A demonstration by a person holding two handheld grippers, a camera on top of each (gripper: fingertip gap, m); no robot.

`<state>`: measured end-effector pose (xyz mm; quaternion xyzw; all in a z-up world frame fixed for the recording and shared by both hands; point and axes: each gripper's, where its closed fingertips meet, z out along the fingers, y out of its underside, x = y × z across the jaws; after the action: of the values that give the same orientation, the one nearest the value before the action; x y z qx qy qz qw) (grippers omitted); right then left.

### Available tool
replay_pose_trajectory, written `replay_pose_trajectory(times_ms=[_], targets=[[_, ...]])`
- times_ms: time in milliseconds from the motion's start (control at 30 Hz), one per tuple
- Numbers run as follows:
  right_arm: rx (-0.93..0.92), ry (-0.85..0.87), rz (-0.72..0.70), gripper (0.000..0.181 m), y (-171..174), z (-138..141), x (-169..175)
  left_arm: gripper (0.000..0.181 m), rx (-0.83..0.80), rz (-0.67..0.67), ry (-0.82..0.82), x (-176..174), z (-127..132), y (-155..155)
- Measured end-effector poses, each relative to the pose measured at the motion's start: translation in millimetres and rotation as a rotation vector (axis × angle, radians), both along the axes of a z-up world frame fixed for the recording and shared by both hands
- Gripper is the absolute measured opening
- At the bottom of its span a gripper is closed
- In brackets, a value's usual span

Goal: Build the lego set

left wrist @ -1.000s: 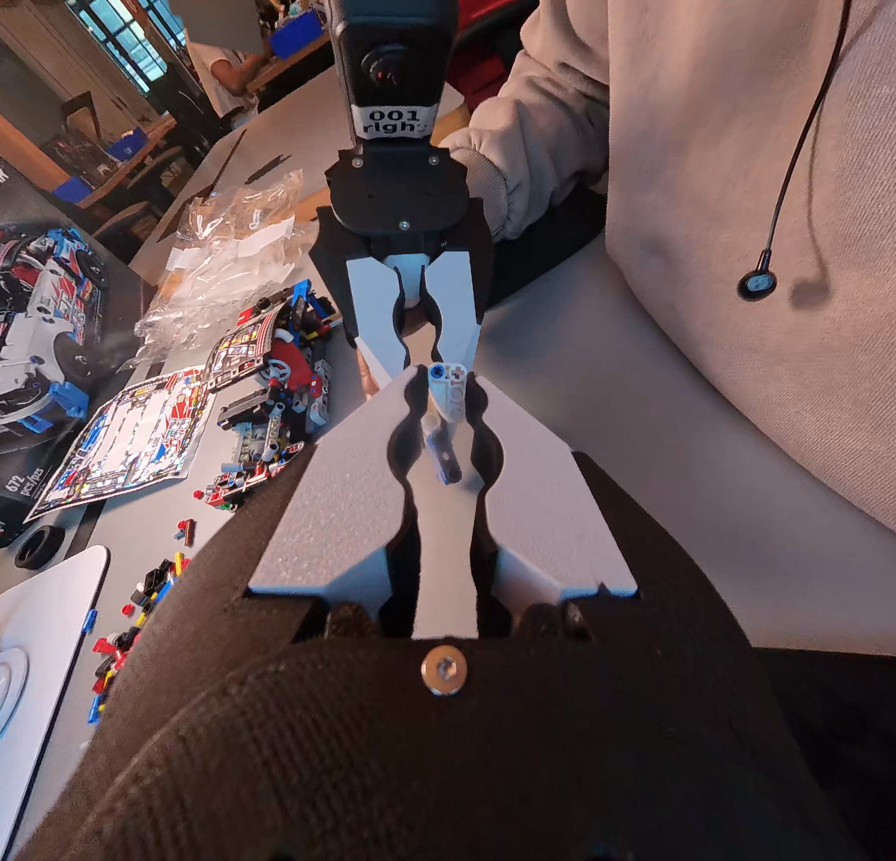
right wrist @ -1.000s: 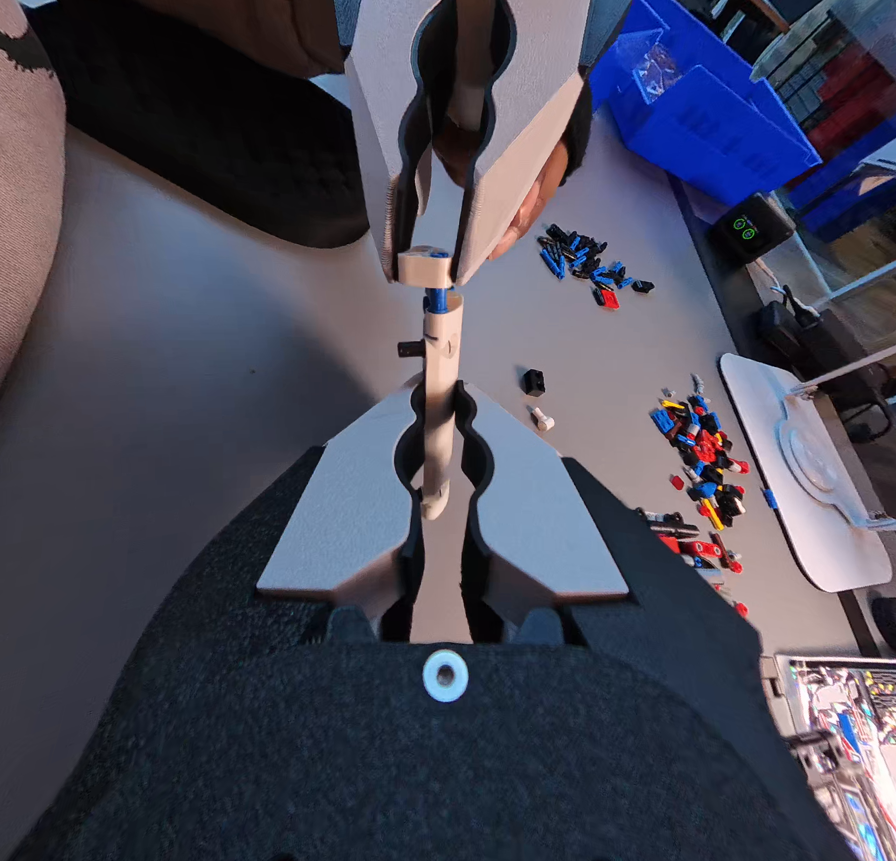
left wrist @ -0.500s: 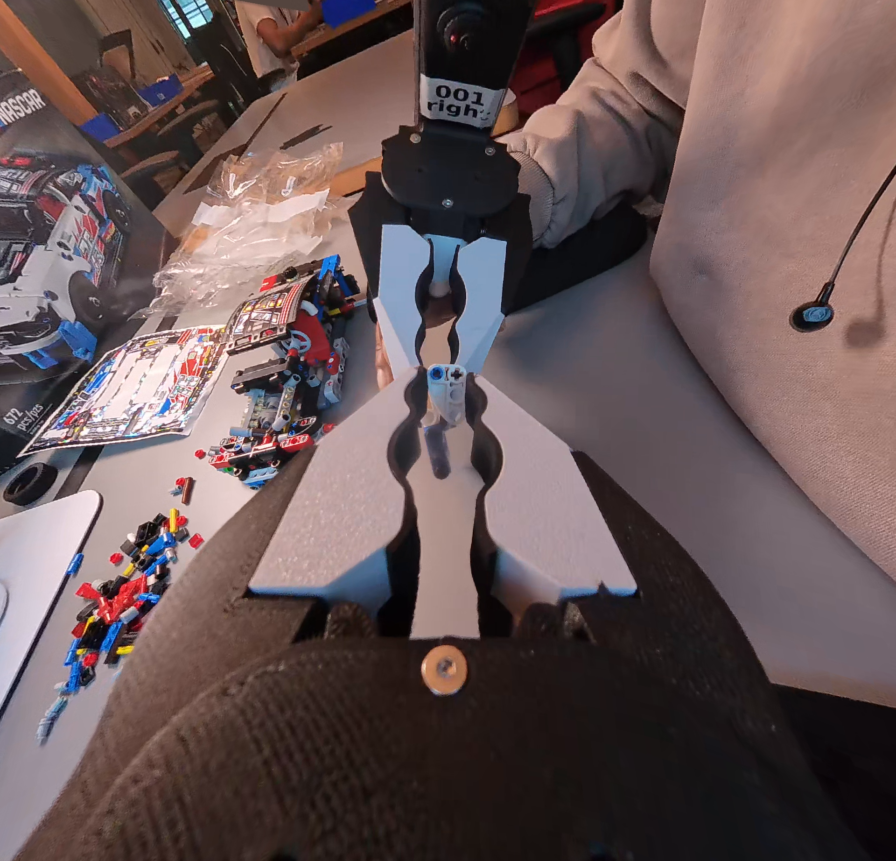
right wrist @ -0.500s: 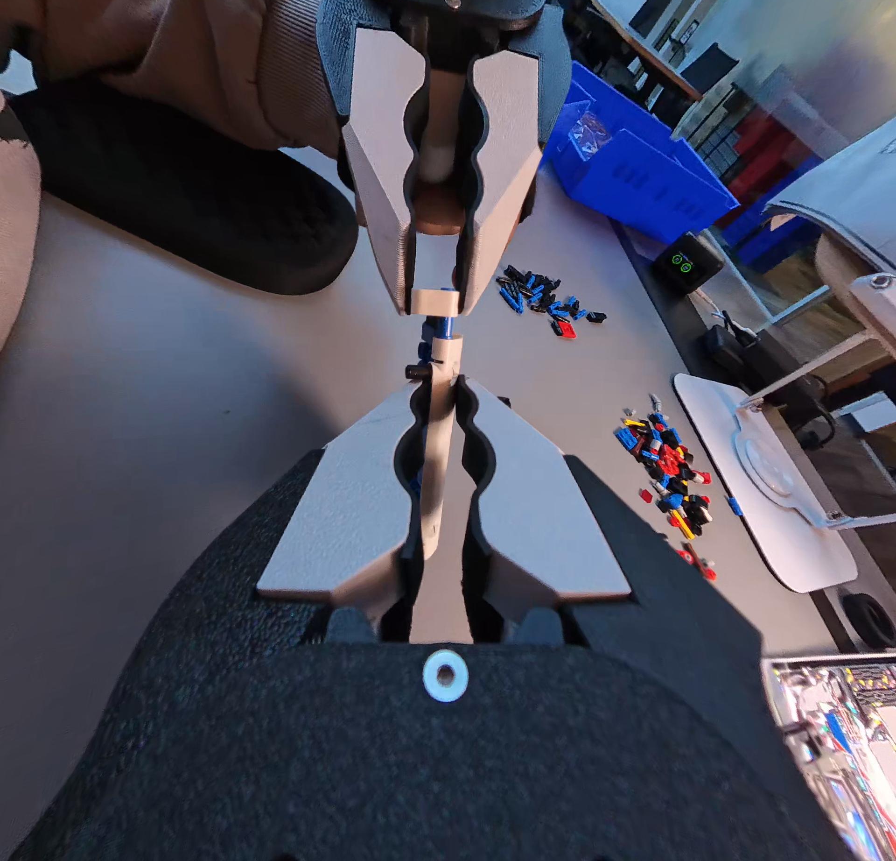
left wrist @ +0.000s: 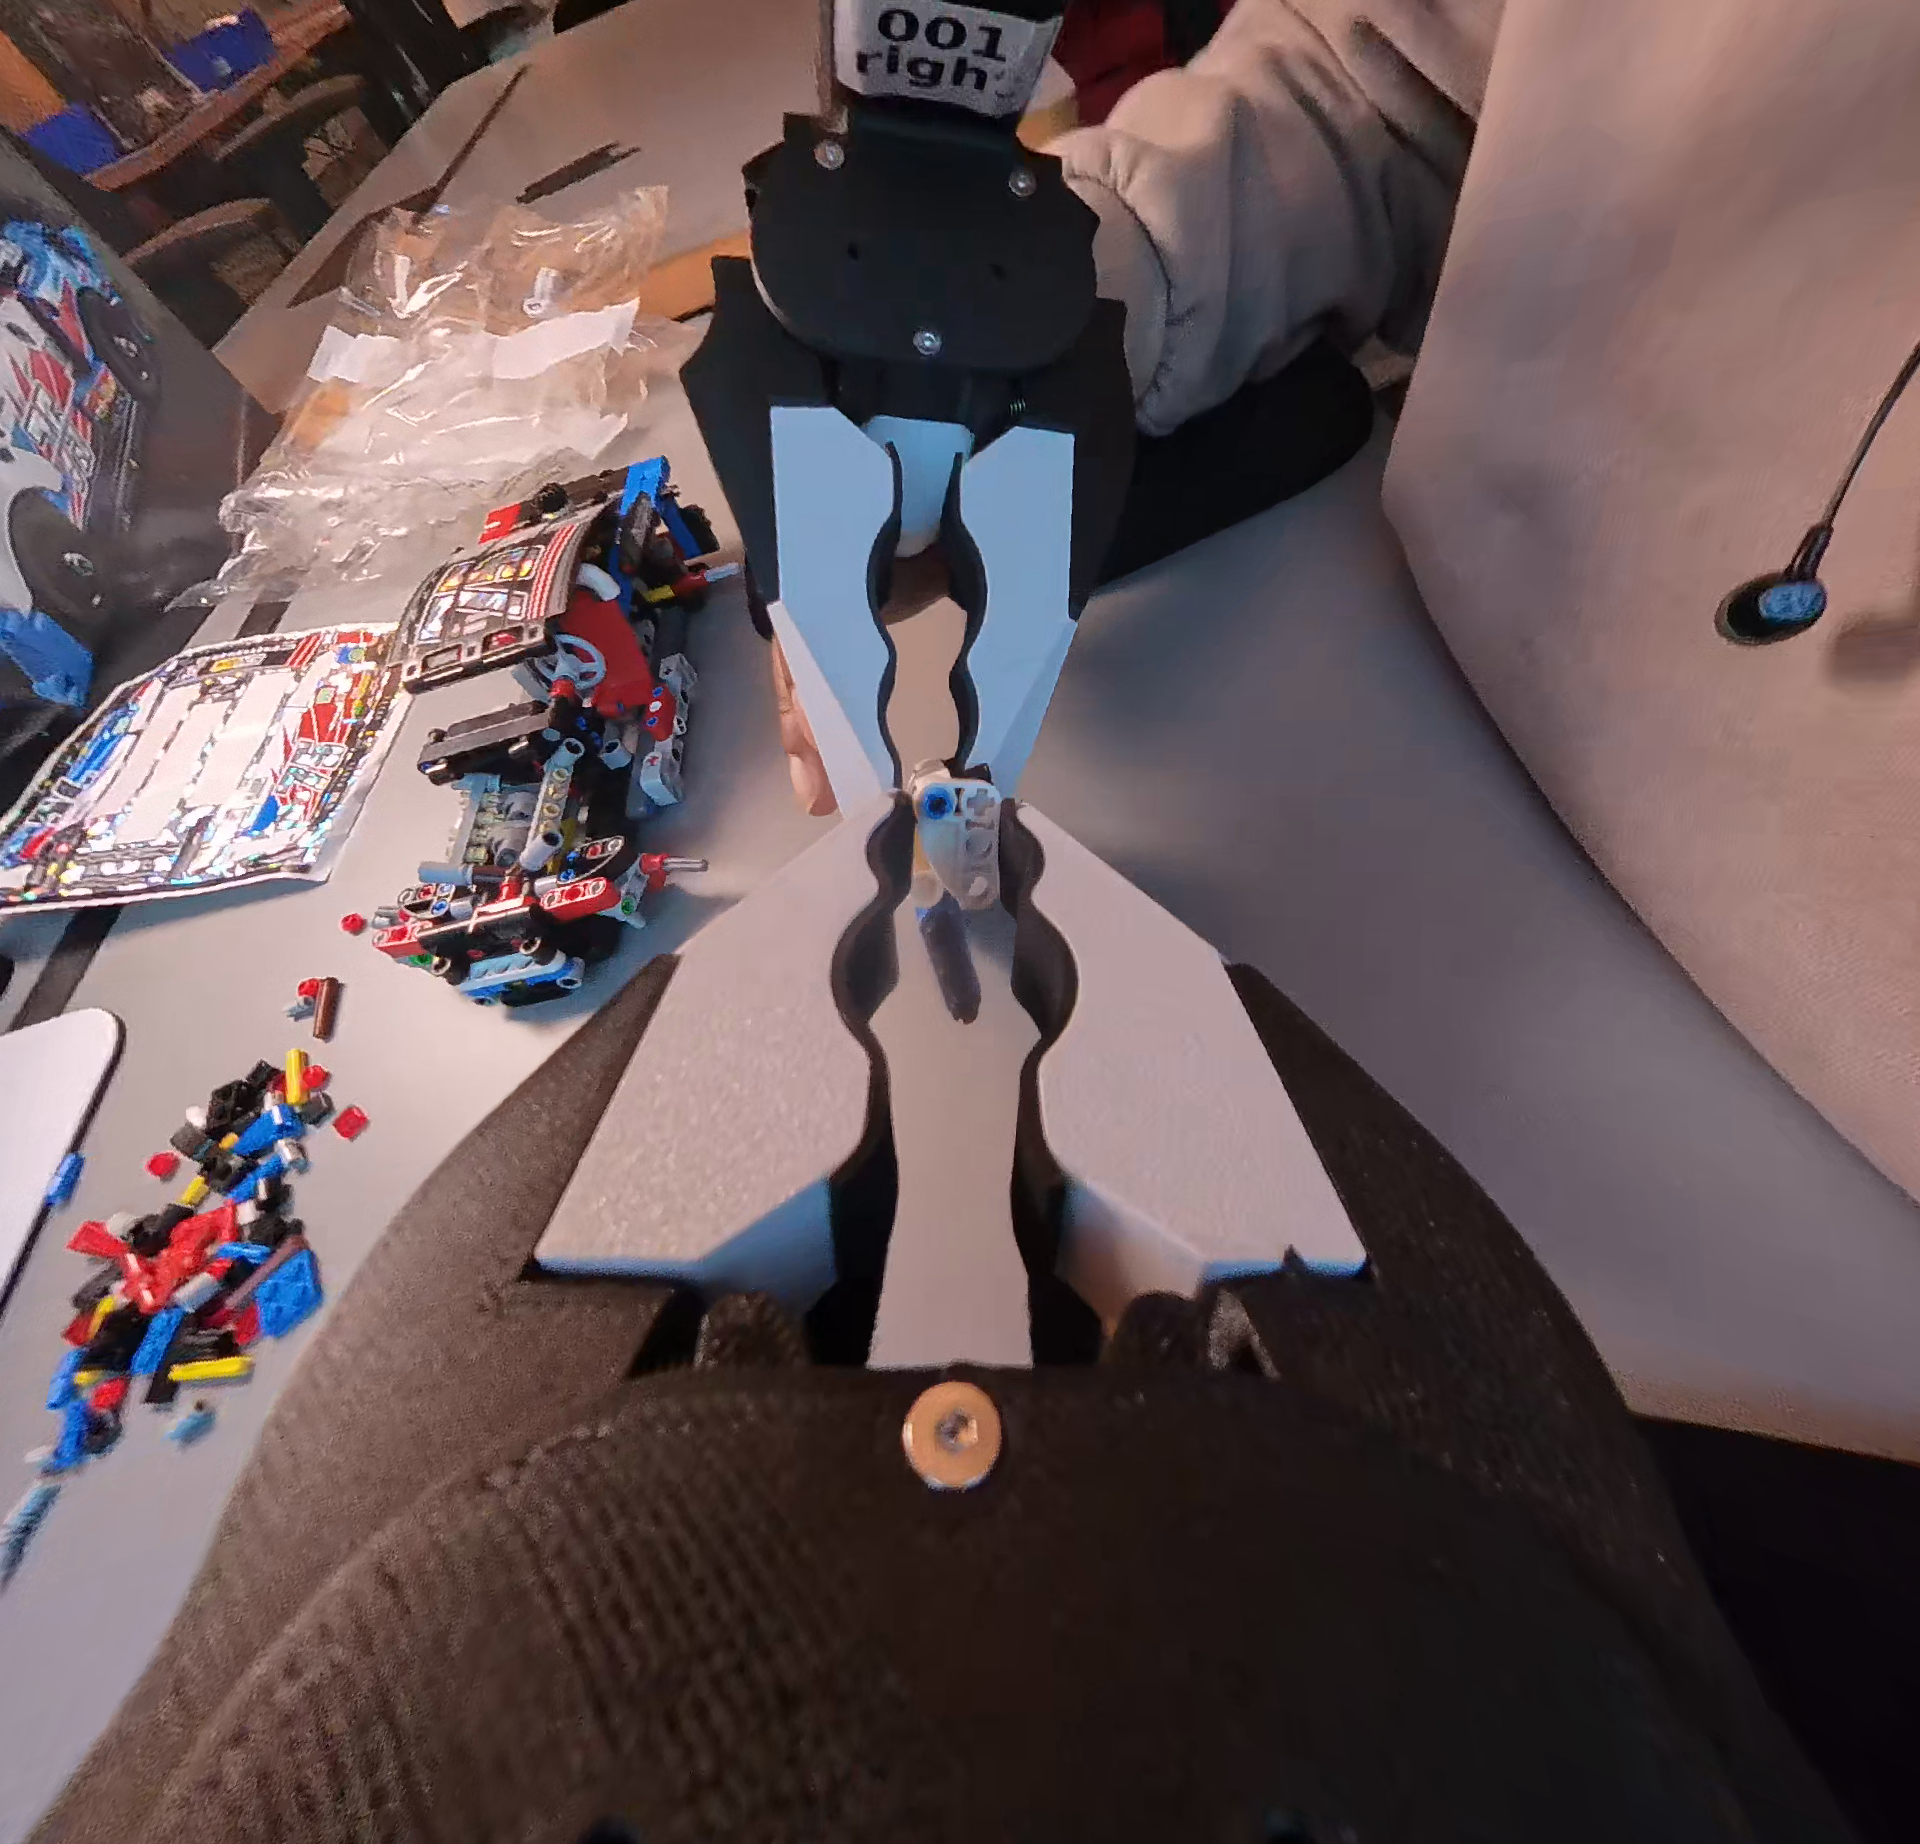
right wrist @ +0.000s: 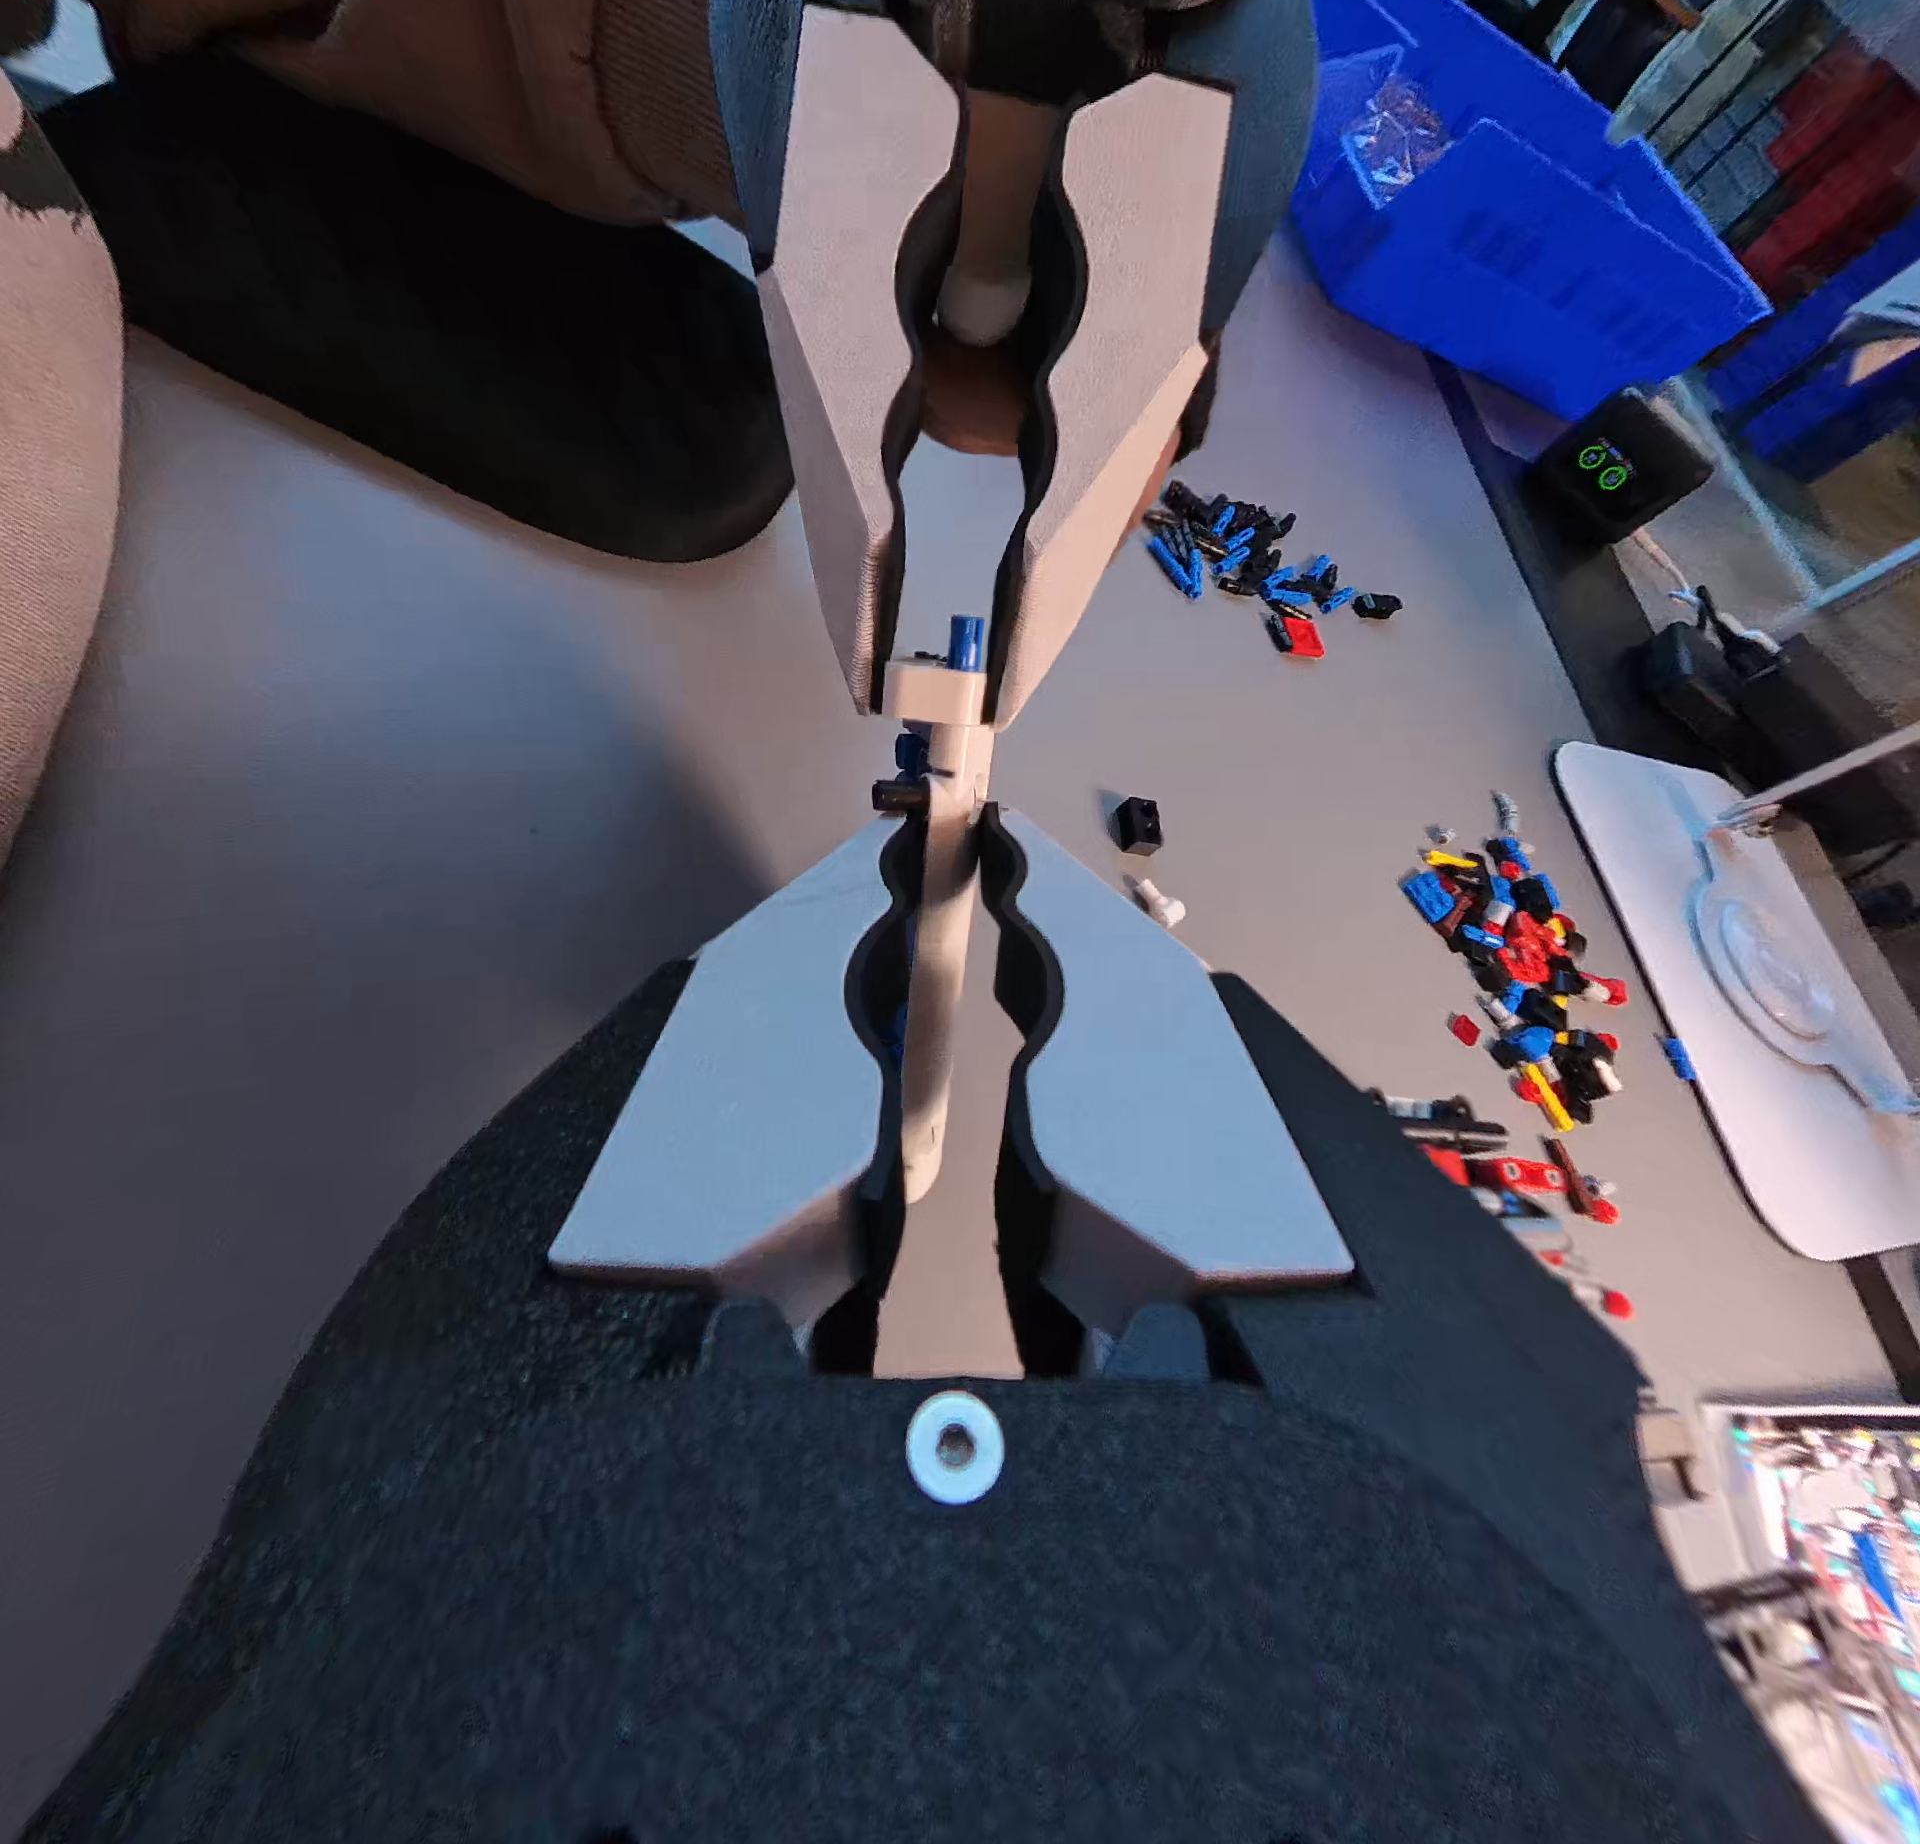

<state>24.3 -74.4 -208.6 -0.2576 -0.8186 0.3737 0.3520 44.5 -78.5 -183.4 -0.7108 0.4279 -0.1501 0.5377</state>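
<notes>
My left gripper (left wrist: 951,823) is shut on a small white lego connector (left wrist: 966,844) with a blue pin in it. My right gripper (right wrist: 951,823) is shut on a long white beam (right wrist: 935,984) that runs back between its fingers. The two grippers meet tip to tip above the grey table (right wrist: 416,755). In the right wrist view the left gripper (right wrist: 930,698) comes down from above, and the connector (right wrist: 930,693) sits against the beam's end. The blue pin (right wrist: 966,641) pokes out past the connector. In the left wrist view the right gripper (left wrist: 930,771) faces me.
The partly built car (left wrist: 551,755), a sticker sheet (left wrist: 197,766), plastic bags (left wrist: 468,360) and a pile of loose pieces (left wrist: 187,1264) lie to the left. Blue bins (right wrist: 1507,236), a pin pile (right wrist: 1247,558), a black piece (right wrist: 1138,823) and a white tray (right wrist: 1766,1015) also show. A person's sleeves are close. Both grippers' tips are close together, under 4 cm apart. My right tips are roughly 11 centimetres from the black piece (right wrist: 1138,823).
The two grippers have come closer together. The connector has slid onto the blue pin at the beam's end, and the pin now sticks out beyond it.
</notes>
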Motion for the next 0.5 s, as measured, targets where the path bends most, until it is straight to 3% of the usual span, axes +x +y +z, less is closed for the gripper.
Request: replay_pose_trajectory(times_ms=[133,367,433,500], targets=[[-0.227,-0.162,0.077,0.008,-7,1,7,0.014,-0.062,-0.013,-0.181,-1,3,-3],[-0.275,-0.425,0.219,0.008,-7,-5,12,0.014,-0.085,0.037,-0.197,-3,-3,0],[-0.292,-0.471,0.246,0.008,-8,-6,12,0.026,-0.143,0.074,-0.246,-7,-8,2],[-0.279,-0.488,0.231,0.008,-5,-8,6,0.028,-0.210,0.120,-0.290,-11,-13,5]])
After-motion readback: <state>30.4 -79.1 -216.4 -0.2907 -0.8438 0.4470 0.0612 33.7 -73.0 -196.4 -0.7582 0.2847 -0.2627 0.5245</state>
